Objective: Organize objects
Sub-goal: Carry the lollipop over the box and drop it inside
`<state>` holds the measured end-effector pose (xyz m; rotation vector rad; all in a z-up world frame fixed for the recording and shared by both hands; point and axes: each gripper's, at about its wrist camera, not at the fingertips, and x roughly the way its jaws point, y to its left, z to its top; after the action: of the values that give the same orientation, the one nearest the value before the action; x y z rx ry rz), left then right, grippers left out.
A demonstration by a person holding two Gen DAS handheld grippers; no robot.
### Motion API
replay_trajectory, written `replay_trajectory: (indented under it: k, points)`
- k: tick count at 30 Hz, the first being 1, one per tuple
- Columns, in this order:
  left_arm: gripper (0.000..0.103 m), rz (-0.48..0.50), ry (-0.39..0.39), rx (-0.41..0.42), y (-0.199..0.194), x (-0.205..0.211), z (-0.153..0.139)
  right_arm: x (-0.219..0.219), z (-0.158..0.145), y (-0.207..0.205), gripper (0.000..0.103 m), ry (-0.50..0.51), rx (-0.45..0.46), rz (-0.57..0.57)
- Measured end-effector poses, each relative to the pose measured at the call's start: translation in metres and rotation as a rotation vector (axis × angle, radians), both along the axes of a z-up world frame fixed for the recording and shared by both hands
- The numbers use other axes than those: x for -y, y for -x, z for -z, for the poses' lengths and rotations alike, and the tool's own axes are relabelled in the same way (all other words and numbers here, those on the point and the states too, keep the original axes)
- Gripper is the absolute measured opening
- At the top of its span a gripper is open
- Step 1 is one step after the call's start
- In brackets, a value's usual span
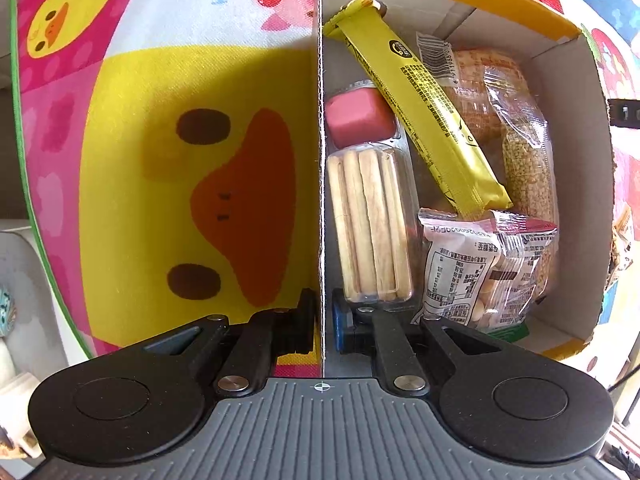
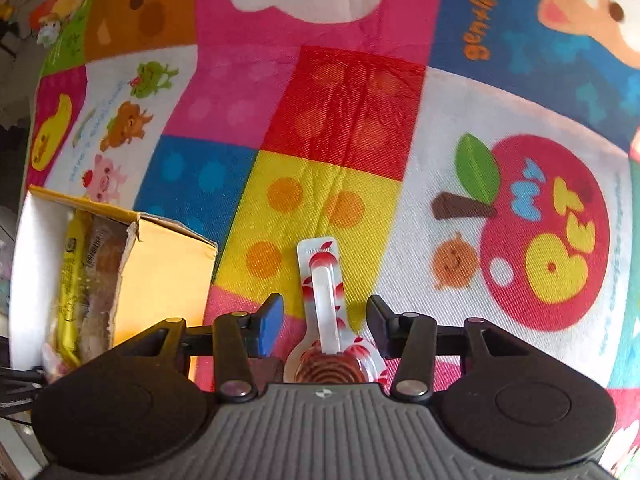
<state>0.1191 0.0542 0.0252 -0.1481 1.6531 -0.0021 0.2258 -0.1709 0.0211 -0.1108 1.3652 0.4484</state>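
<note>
A cardboard box (image 1: 568, 184) with a yellow outside stands on a cartoon play mat (image 1: 180, 184). It holds a pack of biscuit sticks (image 1: 370, 224) with a pink dip cup (image 1: 358, 118), a long yellow snack bar (image 1: 424, 112), a white printed packet (image 1: 472, 276) and clear cereal bars (image 1: 528, 160). My left gripper (image 1: 322, 324) points straight down and is shut on the box's left wall (image 1: 320, 120), one finger on each side. In the right wrist view a wrapped lollipop (image 2: 326, 308) lies on the mat between the fingers of my right gripper (image 2: 324, 324). Its pads stand clear of the wrapper.
The box (image 2: 168, 256) sits to the left of the right gripper, a short way from the lollipop. The mat (image 2: 340, 120) stretches bare ahead and to the right. Toys (image 2: 52, 8) lie past its far left corner.
</note>
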Motion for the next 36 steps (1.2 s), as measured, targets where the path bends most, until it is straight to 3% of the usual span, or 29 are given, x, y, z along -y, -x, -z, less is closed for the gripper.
replay_trajectory:
  k: [5,12,21,23,25,26,31,33,36]
  points:
    - [0.011,0.006,0.022,0.013,0.004,-0.005,-0.005,0.0,-0.002,0.022,0.044,0.026,-0.011,-0.04]
    - [0.011,0.051,0.042,0.024,0.007,-0.011,-0.005,0.017,-0.011,0.052,0.011,0.008,-0.056,0.034]
    - [0.011,0.103,0.075,0.025,0.013,-0.016,0.0,0.027,-0.062,0.089,0.011,-0.04,-0.014,0.108]
    - [0.011,0.1,0.081,0.03,0.013,-0.018,0.0,0.029,-0.063,0.094,0.02,-0.035,0.001,0.111]
    - [0.011,0.079,0.088,0.039,0.015,-0.022,0.001,0.029,-0.057,0.098,0.056,-0.022,0.017,0.119]
    - [0.012,0.066,0.091,0.045,0.017,-0.025,0.002,0.029,-0.051,0.1,0.061,-0.021,0.026,0.123]
    - [0.012,-0.001,0.087,0.089,0.026,-0.032,0.005,0.016,-0.017,0.113,0.061,0.001,0.135,0.115]
    - [0.012,-0.005,0.084,0.113,0.031,-0.031,0.005,0.01,-0.006,0.124,0.062,0.042,0.206,0.089]
    - [0.012,0.008,0.089,0.123,0.036,-0.033,0.005,0.013,0.004,0.136,0.059,0.055,0.241,0.098]
